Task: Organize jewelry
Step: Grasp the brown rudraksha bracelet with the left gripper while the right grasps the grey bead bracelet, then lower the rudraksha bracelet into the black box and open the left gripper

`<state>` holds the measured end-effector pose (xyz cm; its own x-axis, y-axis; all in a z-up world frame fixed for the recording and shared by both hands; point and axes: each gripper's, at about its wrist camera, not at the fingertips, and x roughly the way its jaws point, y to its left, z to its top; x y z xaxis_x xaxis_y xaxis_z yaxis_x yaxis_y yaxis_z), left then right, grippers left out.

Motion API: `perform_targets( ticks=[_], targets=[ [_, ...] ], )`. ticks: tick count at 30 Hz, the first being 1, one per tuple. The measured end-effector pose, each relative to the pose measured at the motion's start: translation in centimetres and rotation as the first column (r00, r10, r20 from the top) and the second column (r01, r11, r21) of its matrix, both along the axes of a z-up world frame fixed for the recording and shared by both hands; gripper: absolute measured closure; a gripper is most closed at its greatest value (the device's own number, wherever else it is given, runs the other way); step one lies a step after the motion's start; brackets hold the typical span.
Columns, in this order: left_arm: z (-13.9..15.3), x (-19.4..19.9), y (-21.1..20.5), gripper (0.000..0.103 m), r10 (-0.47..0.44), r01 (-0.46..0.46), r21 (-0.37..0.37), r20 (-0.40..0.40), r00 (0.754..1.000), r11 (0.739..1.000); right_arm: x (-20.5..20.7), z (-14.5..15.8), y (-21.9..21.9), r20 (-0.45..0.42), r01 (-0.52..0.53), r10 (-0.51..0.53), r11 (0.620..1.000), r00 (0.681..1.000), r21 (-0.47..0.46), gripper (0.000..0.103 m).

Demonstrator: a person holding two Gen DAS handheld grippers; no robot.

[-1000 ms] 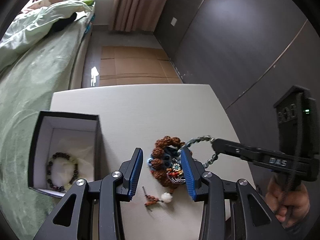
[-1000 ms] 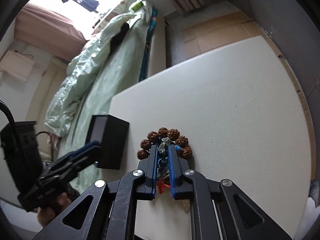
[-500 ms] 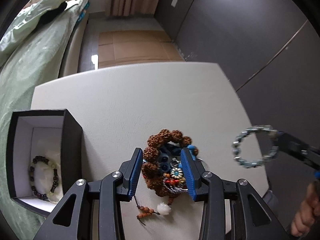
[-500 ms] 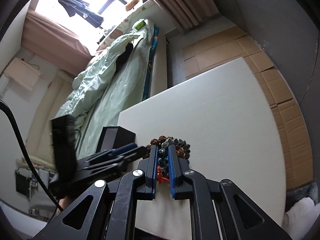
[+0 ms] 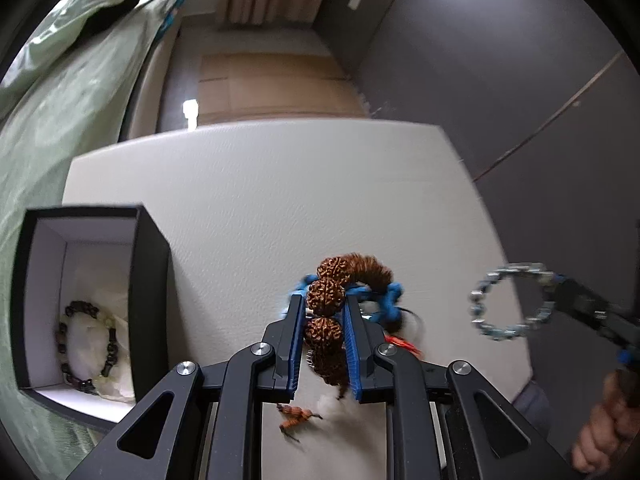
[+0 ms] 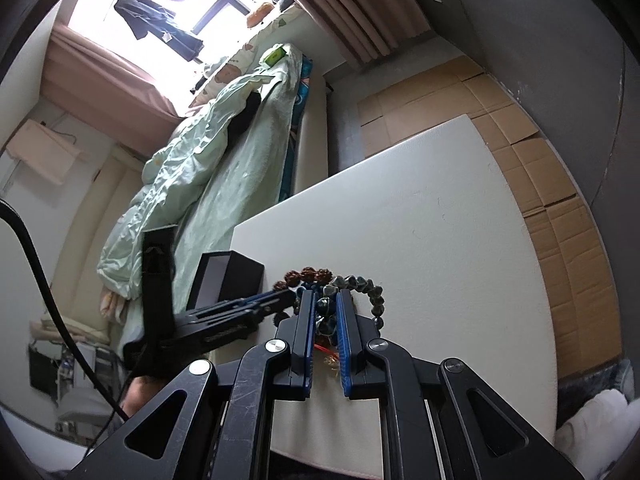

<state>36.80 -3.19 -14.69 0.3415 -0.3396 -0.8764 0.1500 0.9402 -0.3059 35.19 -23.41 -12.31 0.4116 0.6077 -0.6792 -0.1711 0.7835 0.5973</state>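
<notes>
My left gripper is shut on the brown rudraksha bead bracelet, over a tangle of blue beads and other jewelry on the white table. My right gripper is shut on a grey-blue bead bracelet and holds it lifted in the air; the bracelet also shows at the right of the left wrist view. An open black jewelry box at the left holds a dark bead bracelet on white lining.
A small orange-brown tassel with a white bead lies on the table under the left gripper. A bed with green bedding runs along the table's left side. Cardboard sheets cover the floor beyond. A dark wall stands at the right.
My left gripper has closed onto the brown bead bracelet. My right gripper has lifted the grey-blue bracelet up and away to the right of the pile.
</notes>
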Motion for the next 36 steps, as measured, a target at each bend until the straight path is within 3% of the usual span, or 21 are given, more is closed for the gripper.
perform_targets(
  ticks=[9, 22, 36],
  targets=[
    [5.9, -1.5, -0.8, 0.084, -0.055, 0.06, -0.036, 0.12, 0.991, 0.998, 0.0, -0.2, 0.7, -0.001, -0.014, 0.014, 1.0, 1.0, 0.009, 0.092],
    [12.2, -3.5, 2.1, 0.084, -0.007, 0.021, -0.05, 0.249, 0.968, 0.999, -0.1, 1.0, 1.3, 0.03, -0.044, 0.044, 0.999, 0.999, 0.03, 0.092],
    [13.2, -4.7, 9.2, 0.083, 0.112, -0.111, -0.018, 0.271, 0.956, 0.994, 0.6, 3.0, 8.3, 0.079, -0.17, 0.166, 0.984, 0.983, 0.051, 0.092]
  ],
)
